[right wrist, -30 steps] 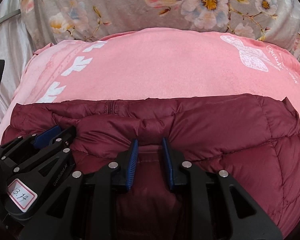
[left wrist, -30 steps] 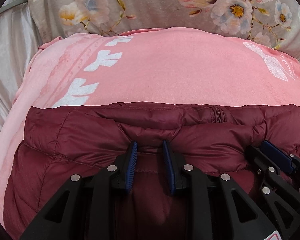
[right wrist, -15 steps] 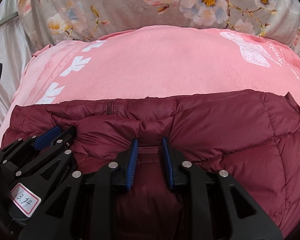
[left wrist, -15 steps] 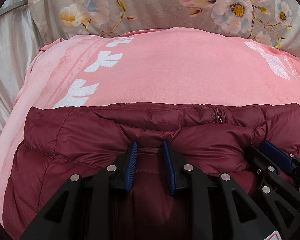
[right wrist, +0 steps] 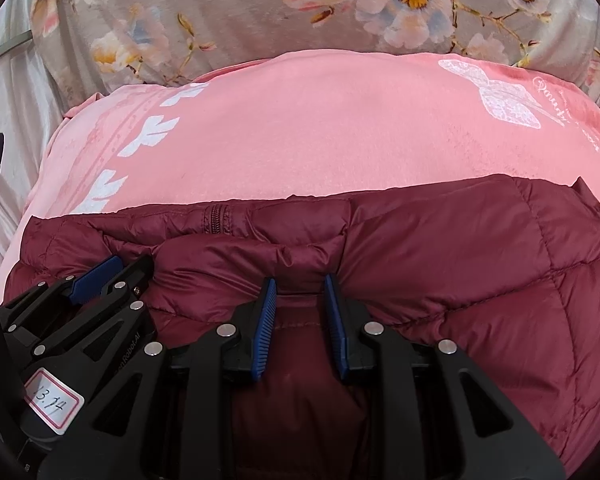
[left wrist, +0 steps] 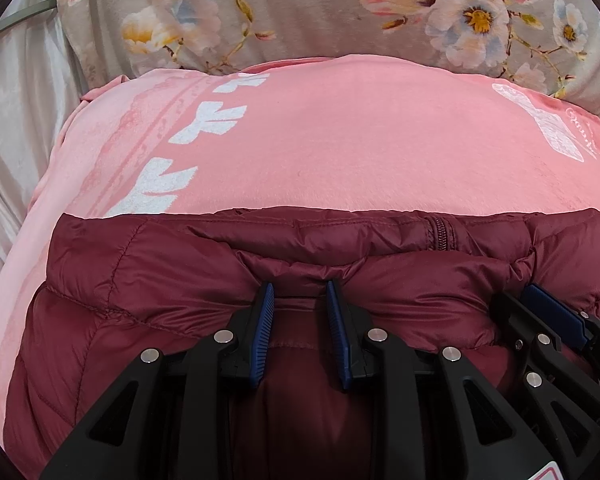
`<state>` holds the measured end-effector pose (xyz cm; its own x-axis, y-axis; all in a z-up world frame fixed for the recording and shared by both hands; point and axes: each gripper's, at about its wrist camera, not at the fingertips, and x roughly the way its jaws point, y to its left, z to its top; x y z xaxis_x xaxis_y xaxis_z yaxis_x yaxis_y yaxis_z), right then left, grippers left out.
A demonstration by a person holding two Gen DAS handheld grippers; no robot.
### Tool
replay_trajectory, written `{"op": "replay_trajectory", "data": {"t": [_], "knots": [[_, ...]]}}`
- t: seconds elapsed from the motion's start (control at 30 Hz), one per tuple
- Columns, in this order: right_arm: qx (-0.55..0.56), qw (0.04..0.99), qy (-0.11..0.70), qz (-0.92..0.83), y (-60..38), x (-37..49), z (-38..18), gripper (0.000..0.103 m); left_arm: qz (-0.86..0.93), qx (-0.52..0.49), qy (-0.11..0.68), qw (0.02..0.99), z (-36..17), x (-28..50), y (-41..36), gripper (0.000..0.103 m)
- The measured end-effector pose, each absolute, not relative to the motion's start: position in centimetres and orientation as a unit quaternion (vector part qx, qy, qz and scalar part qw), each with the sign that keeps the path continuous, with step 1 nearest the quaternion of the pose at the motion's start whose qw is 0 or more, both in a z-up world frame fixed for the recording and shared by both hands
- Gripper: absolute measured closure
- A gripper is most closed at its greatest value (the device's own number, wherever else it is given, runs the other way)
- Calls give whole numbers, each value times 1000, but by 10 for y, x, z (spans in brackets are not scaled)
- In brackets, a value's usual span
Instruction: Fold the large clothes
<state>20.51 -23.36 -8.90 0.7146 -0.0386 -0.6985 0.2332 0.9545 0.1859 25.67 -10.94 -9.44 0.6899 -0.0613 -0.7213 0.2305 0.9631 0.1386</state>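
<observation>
Pinching puffy quilted maroon jacket (left wrist: 148, 280) folds, each hand-held gripper (left wrist: 300, 292) (right wrist: 300, 286) rests over plush pink blanket (left wrist: 340, 140).

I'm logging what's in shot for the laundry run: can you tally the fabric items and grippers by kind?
Dark red quilted puffer jackets: 1
Pink blankets with white leaf prints: 1
Grey floral bedding pieces: 1
Pale satin sheets: 1
Black grippers with blue pads: 2, left gripper and right gripper, both pinching a fold of the jacket
Total: 6
</observation>
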Motion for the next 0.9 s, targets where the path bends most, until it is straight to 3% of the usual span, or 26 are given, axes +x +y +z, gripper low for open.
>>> {"op": "replay_trajectory", "data": {"t": [0.13, 0.27, 0.4, 0.43, 0.53, 0.6, 0.9], "knots": [[152, 914, 368, -77, -240, 196, -81, 79, -109, 72, 397, 909, -87, 257, -94, 74], [140, 928, 338, -69, -222, 147, -39, 76, -128, 25, 395, 909, -49, 217, -40, 67], [112, 929, 350, -28, -183, 105, -31, 76, -106, -4, 393, 914, -29, 165, 18, 36], [114, 926, 359, -21, -176, 99, -36, 78, -104, -18, 402, 910, -31, 156, 31, 33], [138, 914, 381, -5, -162, 89, -53, 86, -93, -96, 448, 884, -47, 139, 80, 33], [152, 907, 393, -6, -159, 87, -65, 87, -83, -159, 460, 870, -58, 129, 112, 33], [149, 907, 394, -19, -152, 84, -85, 88, -89, -243, 482, 837, -78, 123, 136, 33]]}}
